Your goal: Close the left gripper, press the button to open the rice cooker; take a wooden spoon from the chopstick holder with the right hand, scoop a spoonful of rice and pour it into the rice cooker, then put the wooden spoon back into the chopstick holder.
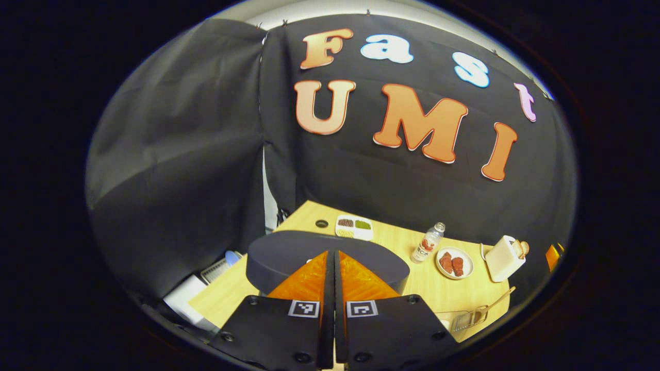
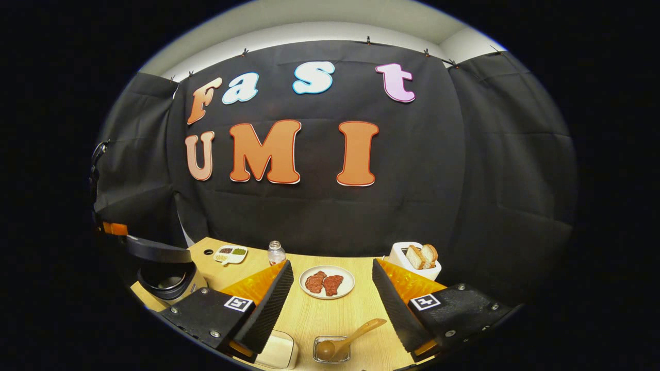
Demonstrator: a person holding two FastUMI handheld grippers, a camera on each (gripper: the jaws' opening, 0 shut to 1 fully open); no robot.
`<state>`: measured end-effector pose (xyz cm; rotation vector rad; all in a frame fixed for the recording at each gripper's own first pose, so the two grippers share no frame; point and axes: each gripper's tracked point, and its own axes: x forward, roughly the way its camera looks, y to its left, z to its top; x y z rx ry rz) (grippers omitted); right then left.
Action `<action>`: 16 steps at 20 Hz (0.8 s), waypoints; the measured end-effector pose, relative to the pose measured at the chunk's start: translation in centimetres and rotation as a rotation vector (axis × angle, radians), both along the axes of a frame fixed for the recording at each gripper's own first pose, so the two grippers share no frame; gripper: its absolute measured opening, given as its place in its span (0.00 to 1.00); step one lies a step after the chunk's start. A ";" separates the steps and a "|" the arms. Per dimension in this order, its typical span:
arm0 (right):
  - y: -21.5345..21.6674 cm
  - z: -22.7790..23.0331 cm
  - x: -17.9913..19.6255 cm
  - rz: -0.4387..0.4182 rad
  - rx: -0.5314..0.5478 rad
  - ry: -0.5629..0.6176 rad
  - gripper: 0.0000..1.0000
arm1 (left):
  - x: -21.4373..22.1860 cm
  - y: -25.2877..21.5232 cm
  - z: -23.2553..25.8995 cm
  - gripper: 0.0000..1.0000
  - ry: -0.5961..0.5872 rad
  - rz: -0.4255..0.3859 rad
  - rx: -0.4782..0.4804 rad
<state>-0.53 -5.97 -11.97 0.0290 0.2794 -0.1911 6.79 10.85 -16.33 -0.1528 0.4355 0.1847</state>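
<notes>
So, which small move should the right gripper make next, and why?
Probably lower the open right gripper onto the handle of the light wooden spoon and close. The dark round rice cooker already stands open, and the spoon leans untouched in its clear holder.

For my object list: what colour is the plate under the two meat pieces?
White; the plate shows best in the right gripper view.

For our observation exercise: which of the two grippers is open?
The right gripper: its fingers stand wide apart, the plate of meat showing between them; the left gripper has fingers pressed together.
</notes>
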 end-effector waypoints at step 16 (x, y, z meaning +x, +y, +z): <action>-4.1 -8.1 -2.4 -0.015 0.098 0.181 0.95 | -6.1 -6.6 6.3 0.94 -0.289 -0.040 0.253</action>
